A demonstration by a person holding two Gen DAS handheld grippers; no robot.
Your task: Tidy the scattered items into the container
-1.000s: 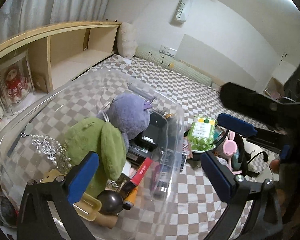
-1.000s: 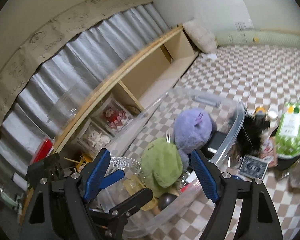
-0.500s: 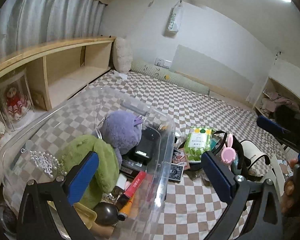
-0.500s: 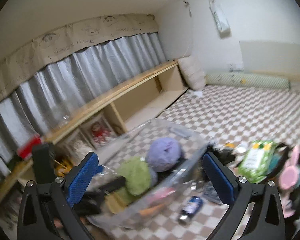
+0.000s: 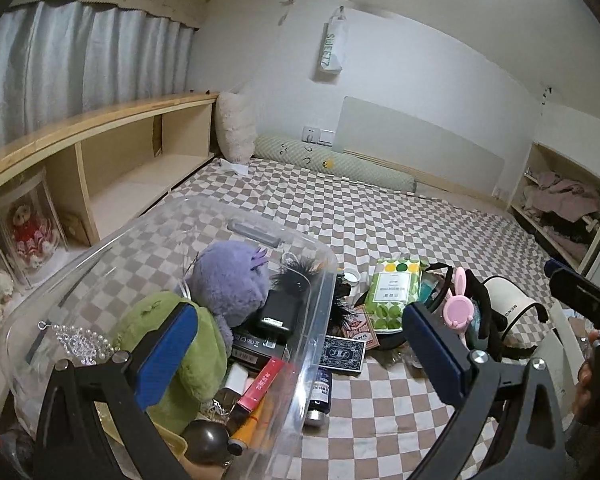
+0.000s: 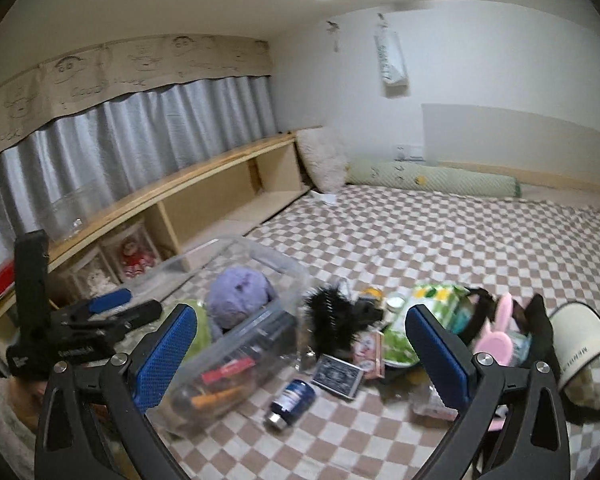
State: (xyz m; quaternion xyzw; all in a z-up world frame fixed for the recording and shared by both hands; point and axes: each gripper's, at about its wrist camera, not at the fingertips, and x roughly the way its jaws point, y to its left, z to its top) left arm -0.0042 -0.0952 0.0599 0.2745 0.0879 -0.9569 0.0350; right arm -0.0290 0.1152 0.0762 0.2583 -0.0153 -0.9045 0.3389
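Black gripper, blue pads

Before my claws: a clear glossy plastic container, fuzzy purple plush toy, matt checkered cloth bedsheet.

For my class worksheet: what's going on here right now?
A person with a gripper in each hand is tidying a bed into a clear plastic bin. Two plush toys already sit inside. The left gripper and right gripper are both open and empty. A blue bottle, card deck and green packet lie outside.
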